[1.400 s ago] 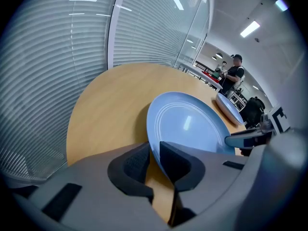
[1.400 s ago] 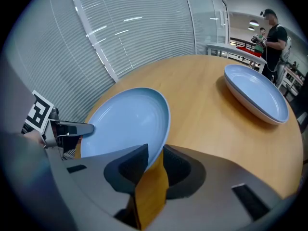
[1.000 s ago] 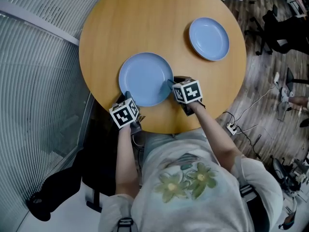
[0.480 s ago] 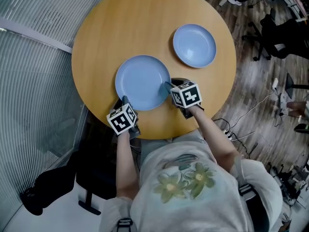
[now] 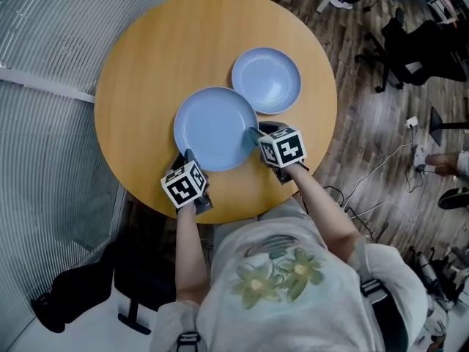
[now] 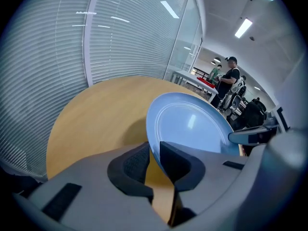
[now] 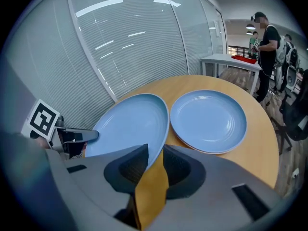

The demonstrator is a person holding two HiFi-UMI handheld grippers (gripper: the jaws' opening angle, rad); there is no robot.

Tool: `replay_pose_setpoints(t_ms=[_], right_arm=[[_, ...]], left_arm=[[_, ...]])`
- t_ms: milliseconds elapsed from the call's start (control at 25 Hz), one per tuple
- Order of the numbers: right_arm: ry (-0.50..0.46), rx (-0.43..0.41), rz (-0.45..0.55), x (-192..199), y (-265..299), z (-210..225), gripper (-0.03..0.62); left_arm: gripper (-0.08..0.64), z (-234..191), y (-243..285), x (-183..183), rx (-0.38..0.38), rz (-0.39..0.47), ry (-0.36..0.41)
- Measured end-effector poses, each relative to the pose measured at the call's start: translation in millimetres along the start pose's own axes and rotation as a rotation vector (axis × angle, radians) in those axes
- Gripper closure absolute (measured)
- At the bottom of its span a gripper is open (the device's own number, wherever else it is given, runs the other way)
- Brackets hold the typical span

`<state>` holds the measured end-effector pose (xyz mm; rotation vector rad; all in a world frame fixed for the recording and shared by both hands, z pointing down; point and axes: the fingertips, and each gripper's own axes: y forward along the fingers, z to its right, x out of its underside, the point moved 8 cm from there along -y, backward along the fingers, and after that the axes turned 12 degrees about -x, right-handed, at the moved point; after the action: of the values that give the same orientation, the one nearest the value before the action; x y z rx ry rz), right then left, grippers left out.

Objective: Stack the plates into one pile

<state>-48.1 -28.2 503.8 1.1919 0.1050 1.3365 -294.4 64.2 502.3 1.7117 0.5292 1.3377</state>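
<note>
Both grippers hold a large light-blue plate point(image 5: 215, 128) above the round wooden table point(image 5: 161, 57), tilted. My left gripper point(image 5: 189, 158) is shut on its near-left rim, and my right gripper point(image 5: 256, 133) is shut on its right rim. A second blue plate point(image 5: 267, 80) lies flat on the table at the far right, and the held plate's far-right edge just overlaps it. The left gripper view has the held plate point(image 6: 190, 124) rising from my left gripper point(image 6: 154, 160). In the right gripper view my right gripper point(image 7: 155, 160) pinches the held plate point(image 7: 127, 124) beside the second plate point(image 7: 209, 119).
A glass wall with blinds point(image 5: 44, 145) curves round the table's left side. Office chairs point(image 5: 425, 42) and floor cables point(image 5: 381, 189) are to the right. A black chair base point(image 5: 80, 284) sits by the near-left table edge. A person point(image 7: 263, 42) stands far off.
Both grippers have carried the large plate up and toward the second plate. The gap between the two plates has closed, and their rims now overlap in the head view.
</note>
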Motion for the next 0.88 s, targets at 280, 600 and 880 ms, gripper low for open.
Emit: replay_pose_setpoints(t_ms=[280, 600, 880], right_arm=[[0.017, 0.002, 0.024, -4.8, -39.8, 57.8, 0.477], [0.036, -0.006, 0.039, -8.2, -59.3, 103.9, 0.479], [0.036, 0.001, 0.049, -13.4, -73.4, 144.4, 0.479]], left_arm=[[0.479, 70.5, -2.9, -10.1, 0.003, 0.015, 0.021], [0.479, 119.8, 4.6, -16.8, -0.007, 0.015, 0.038], [0.479, 161.7, 18.8, -25.5, -0.001, 0.031, 0.054]])
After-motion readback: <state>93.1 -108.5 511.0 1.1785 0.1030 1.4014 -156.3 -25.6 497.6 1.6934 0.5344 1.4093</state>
